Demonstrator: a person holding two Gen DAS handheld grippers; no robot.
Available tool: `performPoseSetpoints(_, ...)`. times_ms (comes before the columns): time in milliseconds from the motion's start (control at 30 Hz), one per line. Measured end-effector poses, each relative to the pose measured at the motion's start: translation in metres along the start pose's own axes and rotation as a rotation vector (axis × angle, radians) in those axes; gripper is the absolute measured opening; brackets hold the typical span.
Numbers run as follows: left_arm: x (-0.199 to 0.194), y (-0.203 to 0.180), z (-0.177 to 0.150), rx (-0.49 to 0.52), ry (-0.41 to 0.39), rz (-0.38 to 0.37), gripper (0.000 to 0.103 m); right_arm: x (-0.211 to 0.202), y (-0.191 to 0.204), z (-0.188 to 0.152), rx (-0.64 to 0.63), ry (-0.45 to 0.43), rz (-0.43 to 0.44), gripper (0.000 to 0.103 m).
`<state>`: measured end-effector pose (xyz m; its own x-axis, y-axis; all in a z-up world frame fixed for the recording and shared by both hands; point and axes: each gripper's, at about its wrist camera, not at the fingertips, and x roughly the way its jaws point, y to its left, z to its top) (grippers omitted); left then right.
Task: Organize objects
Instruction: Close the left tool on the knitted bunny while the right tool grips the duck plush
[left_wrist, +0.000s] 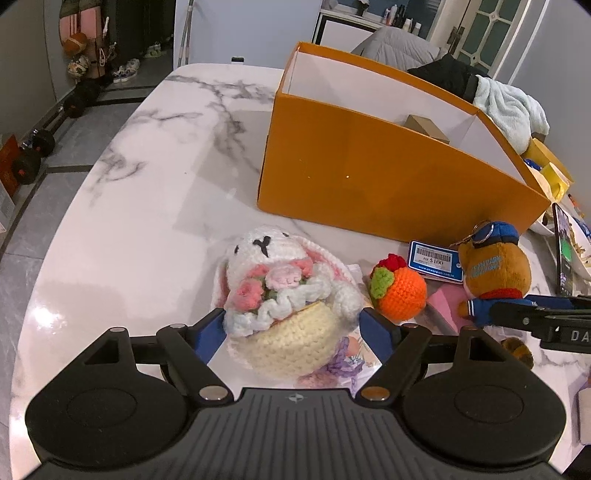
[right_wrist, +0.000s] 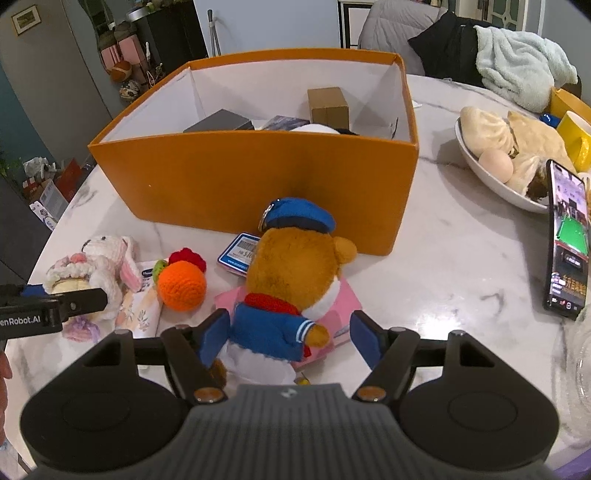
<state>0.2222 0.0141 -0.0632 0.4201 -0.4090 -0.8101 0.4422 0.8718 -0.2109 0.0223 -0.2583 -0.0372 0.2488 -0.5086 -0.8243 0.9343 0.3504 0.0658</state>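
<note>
Both grippers sit low over the marble bench (left_wrist: 122, 206), each straddling a soft toy. The left gripper (left_wrist: 293, 328) has its blue fingers (left_wrist: 210, 332) spread on either side of the crocheted bunny (left_wrist: 288, 295), which lies between them with its cream base toward the camera; the pads look close to the yarn, but I see no squeeze, so the fingers read as released and the bunny as resting on the bench. The right gripper (right_wrist: 288, 338) likewise has its fingers (right_wrist: 364, 338) parted around the plush bear (right_wrist: 295, 288) in its blue jacket and cap. The left pad is near or touching the jacket; the right one stands clearly apart, so nothing is grasped here either. The bear sits partly on a pink packet (right_wrist: 332, 314), likely why it leans.

Just past the left fingertips, to their right, lies the crocheted orange (left_wrist: 400, 290), and beyond it a blue-bordered price tag (left_wrist: 436, 260) near the box wall. Farther ahead of both sets of fingers stands the open orange box (right_wrist: 258, 177), already holding a few small cartons. It looks like the toys' destination, which would explain both grippers lining up on a toy beside it.

Off beyond the right fingers, a phone (right_wrist: 567, 236) stands propped near a bowl of buns (right_wrist: 491, 177).
</note>
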Motion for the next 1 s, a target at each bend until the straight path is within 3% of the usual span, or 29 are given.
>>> performPoseSetpoints(300, 0.007, -0.006, 0.003, 0.017, 0.003, 0.003, 0.093, 0.014, 0.009, 0.001, -0.011, 0.016, -0.007, 0.073)
performPoseSetpoints(400, 0.011, -0.005, 0.001, 0.014, 0.009, 0.000, 0.093, 0.016, 0.012, 0.000, -0.028, 0.024, -0.009, 0.070)
performPoseSetpoints(467, 0.011, -0.004, 0.000, 0.010, 0.003, -0.005, 0.093, 0.018, 0.013, -0.001, -0.035, 0.036, -0.001, 0.062)
performPoseSetpoints(667, 0.011, -0.004, 0.001, 0.008, 0.001, -0.008, 0.090, 0.016, 0.011, -0.002, -0.040, 0.035, 0.008, 0.057)
performPoseSetpoints(933, 0.006, -0.004, -0.001, 0.008, -0.010, -0.011, 0.077, 0.005, 0.012, -0.001, -0.036, 0.021, 0.015, 0.051)
performPoseSetpoints(1000, 0.004, -0.003, -0.002, 0.009, -0.009, -0.007, 0.070, 0.004, 0.011, -0.001, -0.033, 0.021, 0.023, 0.050)
